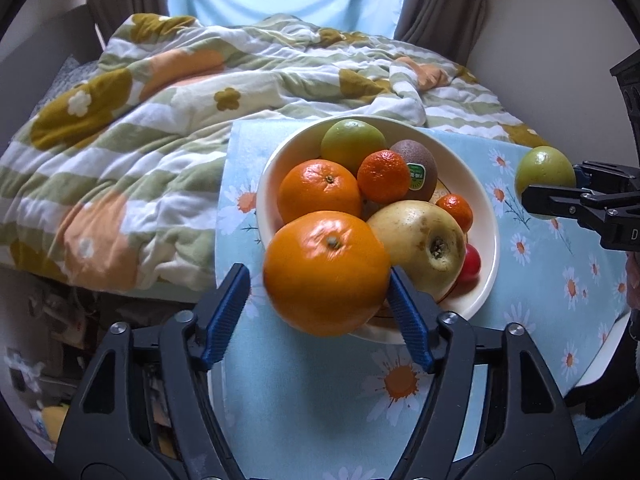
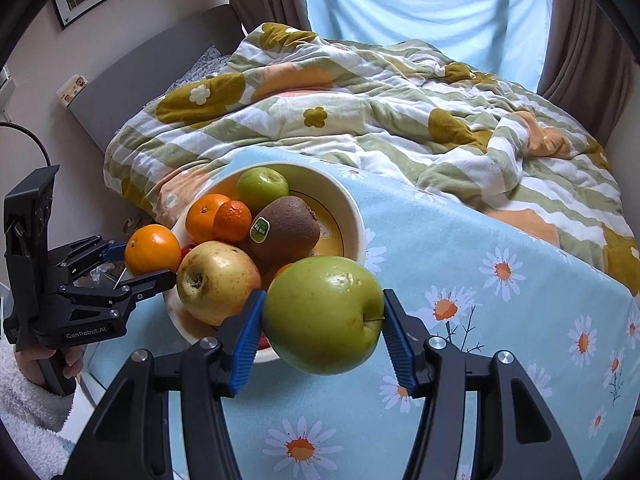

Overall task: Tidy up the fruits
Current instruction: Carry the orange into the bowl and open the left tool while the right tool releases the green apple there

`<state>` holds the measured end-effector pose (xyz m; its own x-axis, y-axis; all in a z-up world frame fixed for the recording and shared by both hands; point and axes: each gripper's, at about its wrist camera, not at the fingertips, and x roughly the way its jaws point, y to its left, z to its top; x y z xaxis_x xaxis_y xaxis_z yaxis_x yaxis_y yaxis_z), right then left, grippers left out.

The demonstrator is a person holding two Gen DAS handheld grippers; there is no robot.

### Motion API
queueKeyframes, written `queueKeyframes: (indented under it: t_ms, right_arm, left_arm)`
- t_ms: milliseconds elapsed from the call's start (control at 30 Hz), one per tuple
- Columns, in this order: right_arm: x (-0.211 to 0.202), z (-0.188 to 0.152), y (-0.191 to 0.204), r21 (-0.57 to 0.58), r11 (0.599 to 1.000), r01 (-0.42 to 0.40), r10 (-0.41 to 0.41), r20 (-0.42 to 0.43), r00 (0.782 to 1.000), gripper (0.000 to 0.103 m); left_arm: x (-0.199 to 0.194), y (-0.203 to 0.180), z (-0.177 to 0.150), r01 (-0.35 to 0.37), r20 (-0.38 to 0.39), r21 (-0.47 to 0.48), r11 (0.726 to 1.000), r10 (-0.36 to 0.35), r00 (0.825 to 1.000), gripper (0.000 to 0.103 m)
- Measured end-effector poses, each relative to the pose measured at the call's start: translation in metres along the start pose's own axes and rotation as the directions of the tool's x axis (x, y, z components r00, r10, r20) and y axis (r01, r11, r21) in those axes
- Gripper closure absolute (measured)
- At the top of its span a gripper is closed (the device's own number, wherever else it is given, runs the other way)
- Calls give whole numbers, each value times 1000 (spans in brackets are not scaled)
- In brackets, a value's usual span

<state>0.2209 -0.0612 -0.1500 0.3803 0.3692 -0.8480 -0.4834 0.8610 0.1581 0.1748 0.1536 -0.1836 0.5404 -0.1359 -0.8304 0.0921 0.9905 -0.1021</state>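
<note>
My left gripper (image 1: 318, 280) holds an orange (image 1: 326, 272); my right gripper (image 2: 322, 320) holds a green apple (image 2: 322, 314) (both lifted). The bowl (image 1: 486, 220) remains nearly full; sorting has barely begun.

Soft daylight through the curtained window (image 2: 420, 4), glossy fruit glare, dark fisheye-warped corners.

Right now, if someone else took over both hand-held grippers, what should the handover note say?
Left hand-held gripper: shut on a large orange, at the bowl's near rim.
Right hand-held gripper: shut on a green apple, over the daisy tablecloth beside the bowl.
In the bowl: another orange, two mandarins, kiwi, yellow apple, another green apple, something red.
Left: place both held fruits; destination not shown.
</note>
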Motion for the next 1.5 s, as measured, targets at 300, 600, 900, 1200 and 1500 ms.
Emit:
queueKeyframes:
  t_ms: [300,600,900,1200,1500]
  right_arm:
    - [-1,5,1,-13,1000,-14,14,4,1000,50]
    - [4,20,-1,-15,999,-34,34,10,999,50]
    - [29,32,-3,3,1000,-21,21,4,1000,50]
    - [44,35,-7,38,999,4,-4,14,1000,50]
    - [29,28,-5,17,1000,-6,5,68,998,1]
  left_arm:
    - [-16,-5,3,-37,12,22,999,37,999,13]
    - [-42,-10,7,-50,29,23,998,50,998,0]
    - [-43,-19,4,-47,15,39,998,47,999,0]
    - [-42,-21,-3,-51,9,61,997,51,999,0]
    - [-51,-39,-9,-92,1,55,994,92,996,0]
